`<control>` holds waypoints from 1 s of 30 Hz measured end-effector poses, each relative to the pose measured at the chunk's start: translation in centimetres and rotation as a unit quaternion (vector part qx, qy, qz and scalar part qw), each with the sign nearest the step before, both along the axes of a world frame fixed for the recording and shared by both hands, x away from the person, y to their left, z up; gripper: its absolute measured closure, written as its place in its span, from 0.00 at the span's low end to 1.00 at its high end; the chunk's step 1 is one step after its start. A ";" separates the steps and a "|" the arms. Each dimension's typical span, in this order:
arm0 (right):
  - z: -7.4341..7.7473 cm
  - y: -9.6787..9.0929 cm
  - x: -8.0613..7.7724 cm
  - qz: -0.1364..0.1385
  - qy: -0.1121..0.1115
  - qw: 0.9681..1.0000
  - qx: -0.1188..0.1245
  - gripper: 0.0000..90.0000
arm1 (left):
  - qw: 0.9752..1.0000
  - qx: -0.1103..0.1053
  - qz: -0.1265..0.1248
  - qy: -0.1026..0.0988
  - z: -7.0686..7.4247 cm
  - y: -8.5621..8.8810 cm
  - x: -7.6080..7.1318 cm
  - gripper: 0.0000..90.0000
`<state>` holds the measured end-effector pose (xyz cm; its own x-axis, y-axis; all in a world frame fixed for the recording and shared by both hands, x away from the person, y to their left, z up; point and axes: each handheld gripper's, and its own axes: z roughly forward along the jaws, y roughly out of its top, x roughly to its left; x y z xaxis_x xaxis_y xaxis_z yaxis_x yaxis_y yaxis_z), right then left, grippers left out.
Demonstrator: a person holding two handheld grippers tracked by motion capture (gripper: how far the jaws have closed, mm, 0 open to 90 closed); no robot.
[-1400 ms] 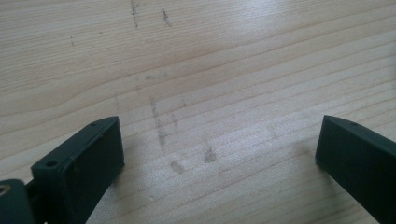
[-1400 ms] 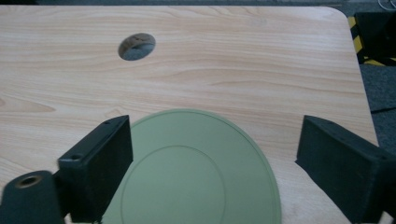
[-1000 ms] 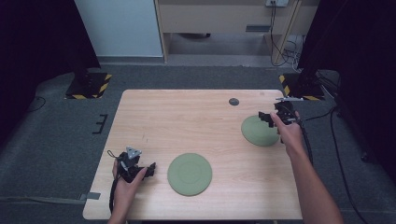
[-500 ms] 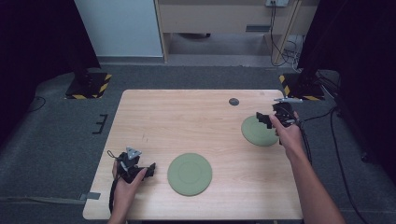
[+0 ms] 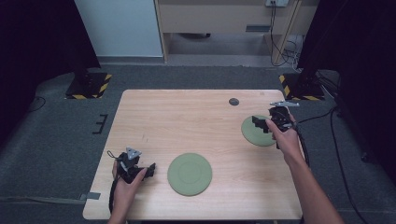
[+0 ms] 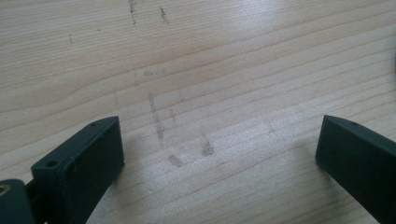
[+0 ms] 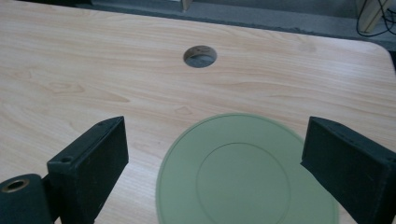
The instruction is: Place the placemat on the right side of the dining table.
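Right gripper view looks down on a green plate (image 7: 245, 175) lying flat on the table (image 7: 93, 70), under the right gripper (image 7: 215, 172); jaws spread wide. Left gripper (image 6: 219, 163) jaws spread wide over bare wood.

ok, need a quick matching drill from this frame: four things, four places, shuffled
Things:
1. left tool
2. right tool
3. near green plate
4. round hole

Places:
A. in the tabletop, toward the far edge
B. front middle of the table
C. open above the far green plate
D. open over bare wood, front left

Pairs: 1-D, 2-C, 3-B, 4-A
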<state>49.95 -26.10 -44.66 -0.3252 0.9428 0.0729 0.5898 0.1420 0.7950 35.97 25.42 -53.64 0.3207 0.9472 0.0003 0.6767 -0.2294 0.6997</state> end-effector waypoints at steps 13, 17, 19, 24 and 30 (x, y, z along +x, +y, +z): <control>0.1 1.9 -1.7 0.044 0.024 0.999 -0.010 0.07 | 1.000 0.000 0.002 0.000 0.0 0.0 -0.1 0.00; -0.1 2.1 -2.8 0.056 0.021 0.998 -0.008 0.07 | 1.000 0.000 0.003 0.000 0.0 0.0 -0.2 0.00; -0.2 2.3 -3.3 0.064 0.020 0.998 -0.015 0.07 | 1.000 0.000 0.004 0.000 0.0 0.0 -0.2 0.00; -0.7 2.6 -4.7 0.075 0.019 0.997 -0.019 0.08 | 1.000 0.000 0.004 0.001 0.0 0.0 -0.2 0.00; -1.9 3.8 -6.9 0.098 0.018 0.994 -0.034 0.06 | 1.000 0.000 0.006 0.001 0.0 0.0 -0.3 0.00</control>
<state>43.05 -22.33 -46.58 -0.5015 0.8648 0.0252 0.5727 0.3100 0.7588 35.69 25.38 -53.62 0.3098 0.9508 0.0009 0.6800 -0.2222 0.6987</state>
